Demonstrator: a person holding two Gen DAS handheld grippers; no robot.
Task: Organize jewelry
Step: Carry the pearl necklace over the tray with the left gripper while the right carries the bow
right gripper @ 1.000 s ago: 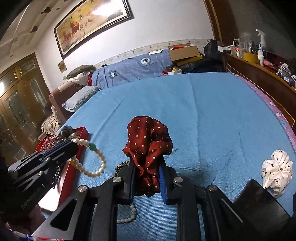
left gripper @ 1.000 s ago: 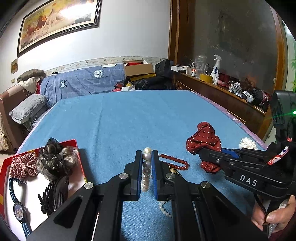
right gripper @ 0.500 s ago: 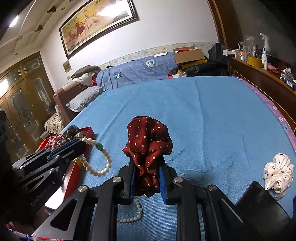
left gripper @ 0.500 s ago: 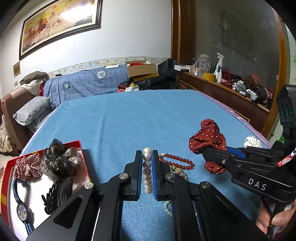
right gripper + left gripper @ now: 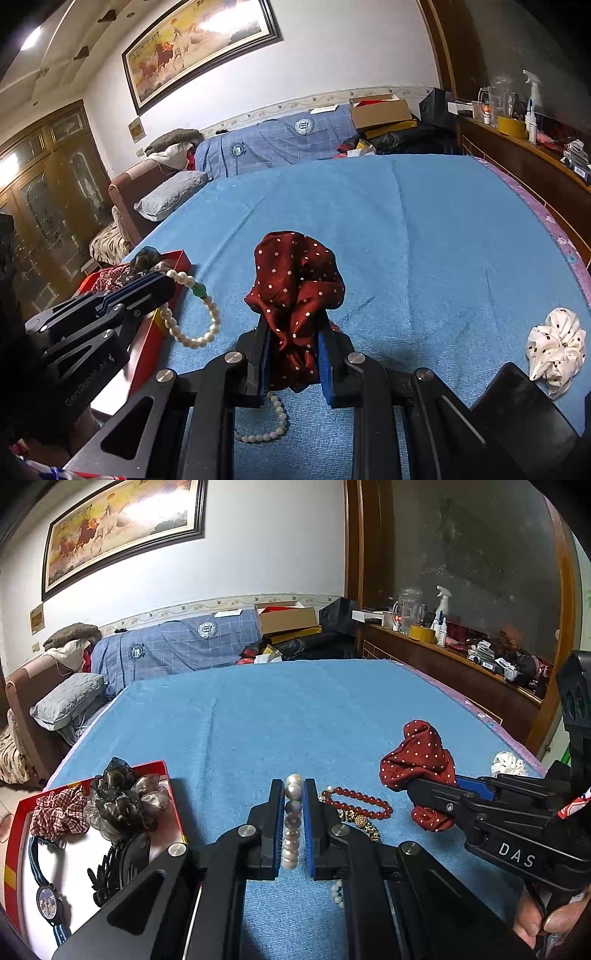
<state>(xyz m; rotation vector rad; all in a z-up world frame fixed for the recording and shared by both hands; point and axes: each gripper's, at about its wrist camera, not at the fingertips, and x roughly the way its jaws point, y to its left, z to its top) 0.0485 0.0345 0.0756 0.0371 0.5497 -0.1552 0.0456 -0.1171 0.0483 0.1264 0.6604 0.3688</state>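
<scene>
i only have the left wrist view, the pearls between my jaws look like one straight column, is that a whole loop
Observer: Yes. The right wrist view shows the pearl bracelet as a full loop with one green bead, hanging from the left gripper.
Operator: anything else pearl on the bed, i see just a few beads under my jaws
Observer: A second pearl strand curves on the blue bedspread, below the right gripper.
Operator: is the white scrunchie plain
Observer: No, the white scrunchie has dark dots.
</scene>
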